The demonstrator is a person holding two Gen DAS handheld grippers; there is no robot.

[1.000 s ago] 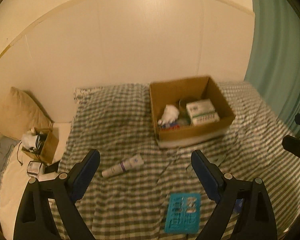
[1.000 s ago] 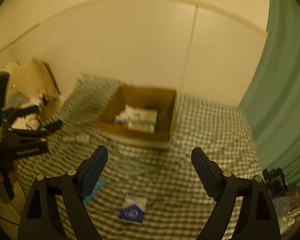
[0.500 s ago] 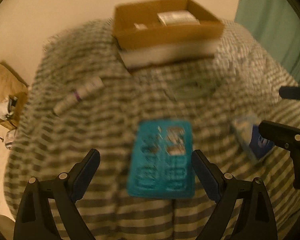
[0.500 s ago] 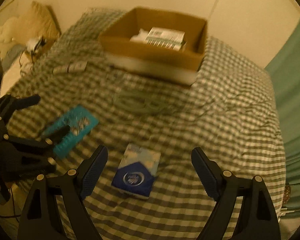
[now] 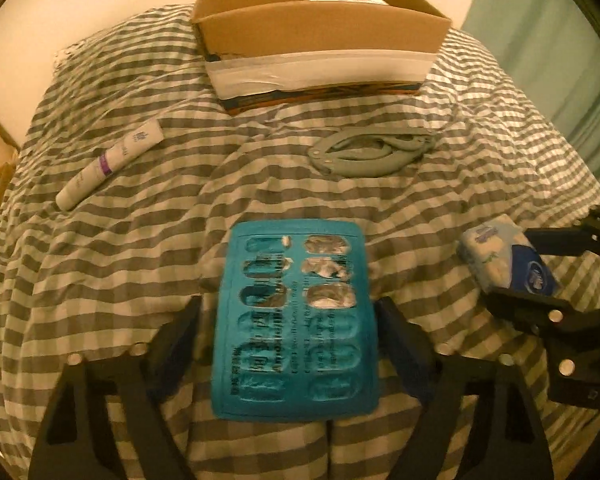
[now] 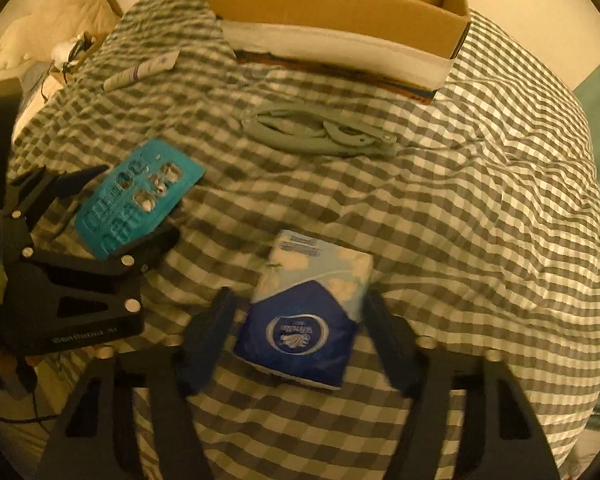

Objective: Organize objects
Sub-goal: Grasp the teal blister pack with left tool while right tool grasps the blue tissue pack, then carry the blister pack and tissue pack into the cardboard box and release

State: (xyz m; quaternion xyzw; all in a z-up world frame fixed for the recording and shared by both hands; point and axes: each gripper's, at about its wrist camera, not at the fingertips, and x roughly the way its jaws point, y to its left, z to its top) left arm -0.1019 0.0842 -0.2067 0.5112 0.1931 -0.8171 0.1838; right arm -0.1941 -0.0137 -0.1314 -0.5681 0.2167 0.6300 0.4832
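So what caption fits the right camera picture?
Open right claw straddles a blue tissue pack on the checked bedspread.

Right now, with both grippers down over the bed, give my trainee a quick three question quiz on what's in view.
1. True or false: the left gripper has its fingers open on either side of the teal blister pack.
2. What lies between the right gripper fingers?
A. tissue pack
B. white tube
C. grey hanger
3. Fill in: the cardboard box sits on the checked ____.

Key: 1 true; 2 A; 3 bedspread.
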